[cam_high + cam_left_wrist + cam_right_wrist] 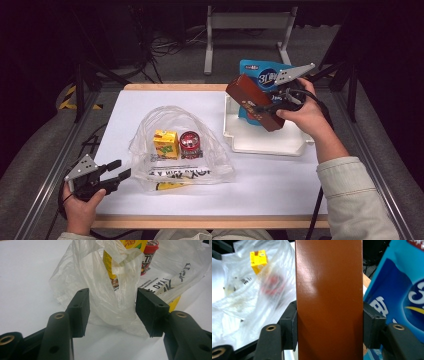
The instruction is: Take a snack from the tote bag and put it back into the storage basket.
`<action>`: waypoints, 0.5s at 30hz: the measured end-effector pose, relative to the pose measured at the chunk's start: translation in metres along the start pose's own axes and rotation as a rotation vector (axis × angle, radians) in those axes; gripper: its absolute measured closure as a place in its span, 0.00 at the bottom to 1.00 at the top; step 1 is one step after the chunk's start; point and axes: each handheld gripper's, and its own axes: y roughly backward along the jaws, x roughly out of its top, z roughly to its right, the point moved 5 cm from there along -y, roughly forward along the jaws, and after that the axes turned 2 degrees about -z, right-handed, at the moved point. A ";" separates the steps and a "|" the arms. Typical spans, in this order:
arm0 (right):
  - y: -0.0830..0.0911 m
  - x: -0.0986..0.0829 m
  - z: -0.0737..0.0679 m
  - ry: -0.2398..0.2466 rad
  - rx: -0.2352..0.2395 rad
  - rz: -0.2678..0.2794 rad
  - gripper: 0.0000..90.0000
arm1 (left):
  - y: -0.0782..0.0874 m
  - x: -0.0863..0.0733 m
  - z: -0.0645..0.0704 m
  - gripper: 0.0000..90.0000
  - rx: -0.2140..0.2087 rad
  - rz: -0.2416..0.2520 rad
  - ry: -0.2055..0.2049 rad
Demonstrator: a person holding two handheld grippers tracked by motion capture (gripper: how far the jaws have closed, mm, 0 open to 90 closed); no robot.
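Brown box between right tool jaws

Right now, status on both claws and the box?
Right claw shut on brown box, lifted over white tray. Left claw open beside plastic bag. Nothing blocking.

Desk white-topped with wooden edging. Grey carpet floor. White metal stand at upper centre. Cables upper left. Black-yellow hazard tape at left. Surroundings dark.
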 end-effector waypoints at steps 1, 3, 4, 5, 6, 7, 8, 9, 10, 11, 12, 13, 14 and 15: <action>-0.001 -0.002 0.002 0.000 -0.003 -0.007 0.47 | 0.000 0.000 0.000 0.51 0.000 0.000 0.000; -0.004 -0.006 0.004 0.000 -0.008 -0.017 0.47 | 0.000 0.000 0.000 0.51 0.001 -0.001 0.000; -0.006 -0.008 0.006 -0.004 -0.008 -0.023 0.47 | 0.000 0.000 0.000 0.51 0.001 -0.001 0.000; -0.008 -0.009 0.006 -0.006 -0.010 -0.029 0.47 | 0.000 0.000 0.000 0.51 0.001 -0.001 0.000; -0.009 -0.011 0.007 -0.004 -0.012 -0.036 0.47 | 0.000 0.000 0.000 0.51 0.000 0.000 0.000; -0.011 -0.012 0.008 -0.004 -0.012 -0.040 0.47 | 0.000 0.000 0.000 0.51 0.000 0.000 0.002; -0.013 -0.014 0.009 -0.004 -0.012 -0.045 0.47 | 0.000 0.000 0.000 0.51 -0.001 0.000 0.002; -0.015 -0.015 0.009 -0.003 -0.012 -0.052 0.47 | 0.000 0.000 0.000 0.51 0.000 -0.001 0.003; -0.017 -0.017 0.010 -0.002 -0.014 -0.057 0.47 | 0.000 0.000 0.000 0.51 0.001 -0.001 0.000; -0.019 -0.018 0.011 0.000 -0.018 -0.063 0.47 | 0.000 0.000 0.000 0.51 0.001 -0.001 0.000; -0.021 -0.019 0.011 0.002 -0.019 -0.070 0.47 | 0.000 0.000 0.000 0.51 0.001 -0.001 0.001; -0.023 -0.021 0.012 0.004 -0.020 -0.077 0.47 | 0.000 0.000 0.000 0.51 0.001 -0.001 0.001; -0.025 -0.022 0.013 0.003 -0.021 -0.082 0.47 | 0.000 0.000 0.000 0.51 0.001 -0.001 0.000; -0.027 -0.024 0.013 0.005 -0.023 -0.088 0.47 | 0.000 0.000 0.000 0.51 0.002 0.000 -0.001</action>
